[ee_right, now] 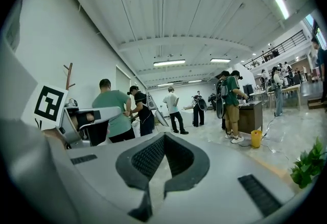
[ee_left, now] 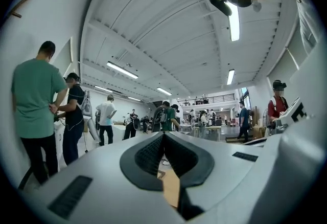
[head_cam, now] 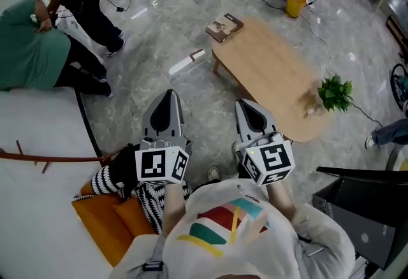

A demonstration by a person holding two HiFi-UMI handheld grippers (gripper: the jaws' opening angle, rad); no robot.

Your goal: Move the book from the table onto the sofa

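The book, brown with a pale cover picture, lies on the far left corner of the low wooden table. Both grippers hover over the floor short of the table's near end, pointing toward it, well apart from the book. My left gripper is shut with nothing between its pads. To its right, my right gripper is also shut and empty. The white sofa fills the left side, beside my left arm.
A small potted plant stands on the table's near right end. An orange cushion and a striped one lie on the sofa. A white object lies on the floor by the table. A yellow bucket and several people stand beyond.
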